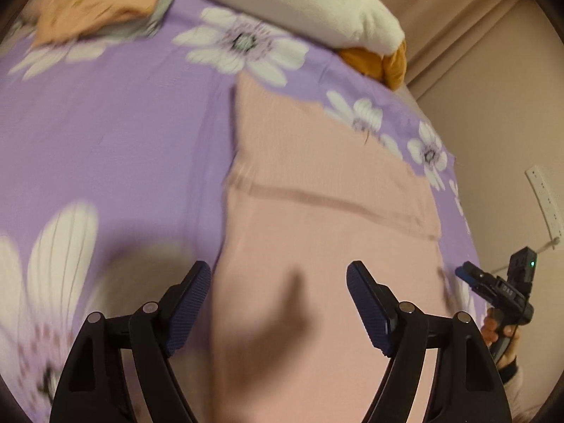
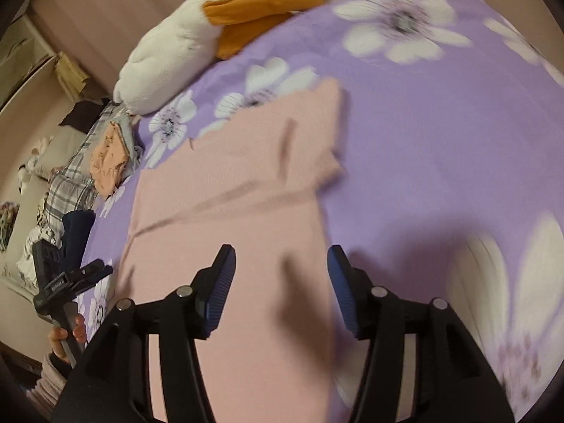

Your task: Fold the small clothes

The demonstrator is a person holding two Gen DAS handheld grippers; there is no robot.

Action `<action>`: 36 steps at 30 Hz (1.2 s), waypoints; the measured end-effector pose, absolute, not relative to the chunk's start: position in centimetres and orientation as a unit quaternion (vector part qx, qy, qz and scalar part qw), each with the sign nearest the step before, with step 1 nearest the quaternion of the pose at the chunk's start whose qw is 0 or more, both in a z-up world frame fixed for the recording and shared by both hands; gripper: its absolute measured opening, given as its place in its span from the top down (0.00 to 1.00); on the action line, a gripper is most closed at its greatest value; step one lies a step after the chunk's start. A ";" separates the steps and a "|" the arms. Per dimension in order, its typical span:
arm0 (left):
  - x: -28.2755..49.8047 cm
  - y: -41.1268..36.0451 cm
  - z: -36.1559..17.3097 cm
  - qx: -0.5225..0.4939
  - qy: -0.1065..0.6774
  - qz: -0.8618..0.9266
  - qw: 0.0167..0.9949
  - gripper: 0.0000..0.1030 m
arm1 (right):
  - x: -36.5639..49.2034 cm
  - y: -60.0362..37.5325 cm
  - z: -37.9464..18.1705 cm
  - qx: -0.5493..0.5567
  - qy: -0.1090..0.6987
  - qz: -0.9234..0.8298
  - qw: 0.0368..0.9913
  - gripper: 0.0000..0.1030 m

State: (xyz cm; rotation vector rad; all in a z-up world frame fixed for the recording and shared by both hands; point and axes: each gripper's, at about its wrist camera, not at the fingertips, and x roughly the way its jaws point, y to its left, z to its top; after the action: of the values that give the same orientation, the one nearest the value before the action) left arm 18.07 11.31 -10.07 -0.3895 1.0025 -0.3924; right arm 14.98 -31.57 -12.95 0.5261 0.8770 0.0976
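A pink garment [image 1: 317, 211] lies flat on the purple flowered bedsheet [image 1: 123, 134], with a fold line across it. It also shows in the right wrist view [image 2: 239, 190]. My left gripper [image 1: 278, 275] is open and empty, hovering above the garment's near left edge. My right gripper [image 2: 282, 257] is open and empty, above the garment's near right edge. The right gripper also shows at the far right of the left wrist view [image 1: 469, 275]. The left gripper shows at the left of the right wrist view [image 2: 102, 268].
A white and orange plush toy [image 1: 317, 3] lies at the far side of the bed. An orange patterned folded cloth [image 1: 95, 3] sits at the far left on other clothes. A plaid garment [image 2: 74, 176] lies beside it. Curtains and a wall are beyond.
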 end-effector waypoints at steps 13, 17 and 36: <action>9.6 12.1 -13.3 -0.285 0.492 -0.262 0.779 0.24 | 5.1 -29.2 -17.6 0.338 0.453 0.128 0.815 0.46; 7.1 12.4 -13.4 -0.298 0.497 -0.285 0.763 0.24 | 2.8 -28.0 -17.8 0.348 0.454 0.149 0.807 0.46; 6.5 13.4 -15.1 -0.343 0.514 -0.246 0.747 0.90 | 1.1 -26.5 -18.9 0.354 0.448 0.141 0.809 0.93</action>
State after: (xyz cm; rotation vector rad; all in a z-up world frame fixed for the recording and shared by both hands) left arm 6.46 13.42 -15.09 -0.7494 1.1235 -0.5371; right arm 1.12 -26.54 -18.93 0.7570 0.9571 0.3021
